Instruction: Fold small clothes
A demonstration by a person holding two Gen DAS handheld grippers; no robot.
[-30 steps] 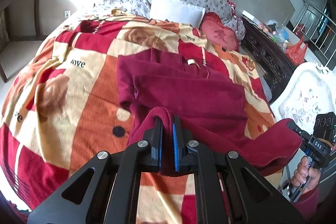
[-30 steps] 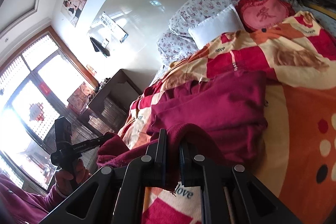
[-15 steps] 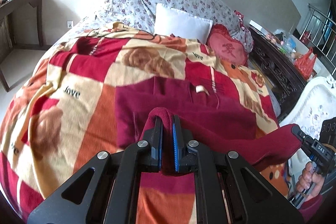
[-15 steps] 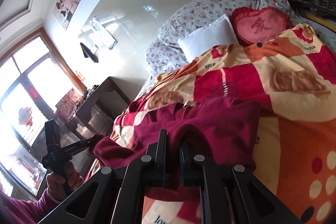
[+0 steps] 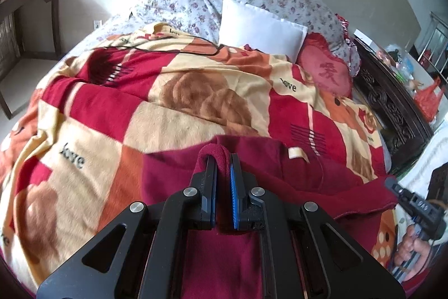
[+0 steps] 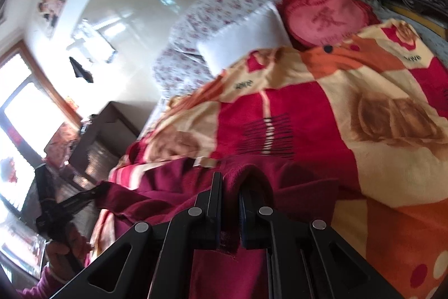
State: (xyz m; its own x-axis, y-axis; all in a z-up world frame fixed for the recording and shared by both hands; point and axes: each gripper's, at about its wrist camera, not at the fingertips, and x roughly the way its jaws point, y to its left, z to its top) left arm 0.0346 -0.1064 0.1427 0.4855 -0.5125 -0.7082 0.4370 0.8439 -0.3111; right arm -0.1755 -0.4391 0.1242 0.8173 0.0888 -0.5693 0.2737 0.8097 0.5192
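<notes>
Both grippers, left gripper point(image 5: 223, 167) and right gripper point(image 6: 231, 187), pinch the maroon garment point(image 5: 179, 175) low in frame; keep both corners level over the blanket point(image 5: 173, 122) for a straight fold

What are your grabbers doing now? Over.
Left gripper shut on red garment. Right gripper shut on it too. Garment partly lifted off blanket. Nothing in the way.

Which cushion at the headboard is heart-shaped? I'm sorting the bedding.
The red heart-shaped cushion with a character on it; the plain white pillow beside it is rectangular.
</notes>
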